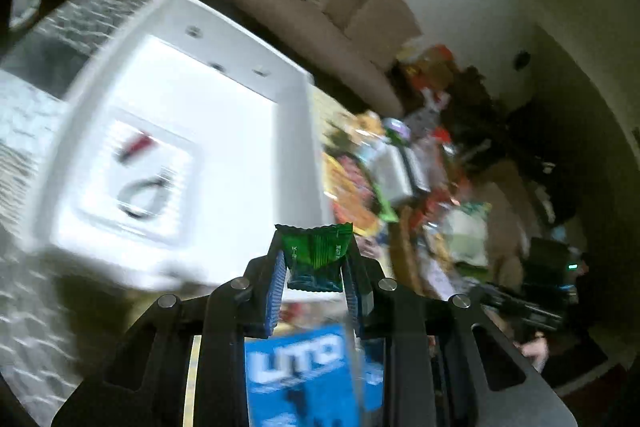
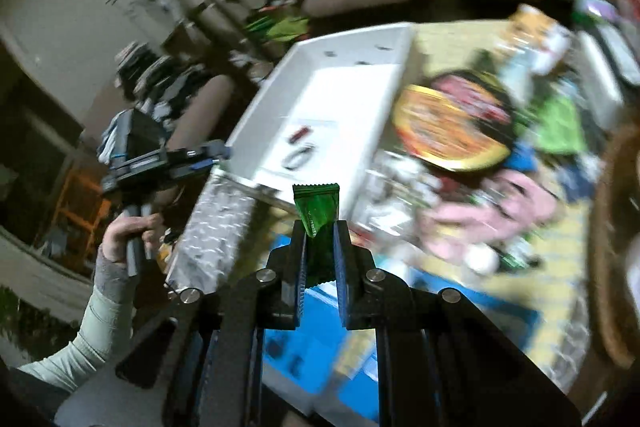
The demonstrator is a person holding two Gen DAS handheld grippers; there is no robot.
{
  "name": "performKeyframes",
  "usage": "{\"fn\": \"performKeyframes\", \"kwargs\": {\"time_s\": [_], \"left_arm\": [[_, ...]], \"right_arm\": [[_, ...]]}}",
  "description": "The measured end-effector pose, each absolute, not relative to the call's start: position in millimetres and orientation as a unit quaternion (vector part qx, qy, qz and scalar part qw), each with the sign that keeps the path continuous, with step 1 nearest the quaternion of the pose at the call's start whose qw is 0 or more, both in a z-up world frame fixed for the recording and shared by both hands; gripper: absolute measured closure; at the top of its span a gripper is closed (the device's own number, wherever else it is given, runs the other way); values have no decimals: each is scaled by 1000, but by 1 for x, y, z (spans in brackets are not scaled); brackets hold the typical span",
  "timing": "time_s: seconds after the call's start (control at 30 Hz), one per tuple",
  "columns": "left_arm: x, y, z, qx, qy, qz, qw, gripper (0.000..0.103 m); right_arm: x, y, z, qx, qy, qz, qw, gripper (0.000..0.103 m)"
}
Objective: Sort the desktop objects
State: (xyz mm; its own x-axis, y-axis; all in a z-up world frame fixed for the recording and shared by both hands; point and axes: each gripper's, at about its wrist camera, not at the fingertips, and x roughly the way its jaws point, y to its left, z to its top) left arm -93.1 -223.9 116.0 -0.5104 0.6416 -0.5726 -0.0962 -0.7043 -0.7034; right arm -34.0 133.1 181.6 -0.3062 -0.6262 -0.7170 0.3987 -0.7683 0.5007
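2 claws each clamp a green packet: the left claw grips one packet at lower centre, the right claw another packet below the white tray.

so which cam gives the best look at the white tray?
Left wrist. The white tray fills much of that frame, its floor and a clear packet inside visible, though motion-blurred. The right wrist view shows the same tray smaller, farther off, its near edge partly hidden by the green wrapper in the claw.
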Motion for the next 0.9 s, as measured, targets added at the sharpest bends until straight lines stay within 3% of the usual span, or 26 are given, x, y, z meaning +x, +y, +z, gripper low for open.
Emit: {"fn": "performKeyframes", "kwargs": {"time_s": [0.17,0.37,0.57,0.73,0.9], "left_arm": [[-138,-252,88,-472,-289,814,177,78],[-186,-266,46,-498,-275,810,142,78],[-211,-266,22,-518,-230,816,112,78],[-217,-261,18,-527,-196,821,97,64],[-213,-258,24,-522,-197,825,93,58]], "right_arm": [[-99,36,158,518,-134,-766,355,91],[-198,-63,78,577,-193,-716,341,91],[-256,-100,-5,624,-256,-676,296,91],[-276,-106,-42,644,-256,-672,260,87],[-271,-100,-36,641,-233,-685,257,80]]}}
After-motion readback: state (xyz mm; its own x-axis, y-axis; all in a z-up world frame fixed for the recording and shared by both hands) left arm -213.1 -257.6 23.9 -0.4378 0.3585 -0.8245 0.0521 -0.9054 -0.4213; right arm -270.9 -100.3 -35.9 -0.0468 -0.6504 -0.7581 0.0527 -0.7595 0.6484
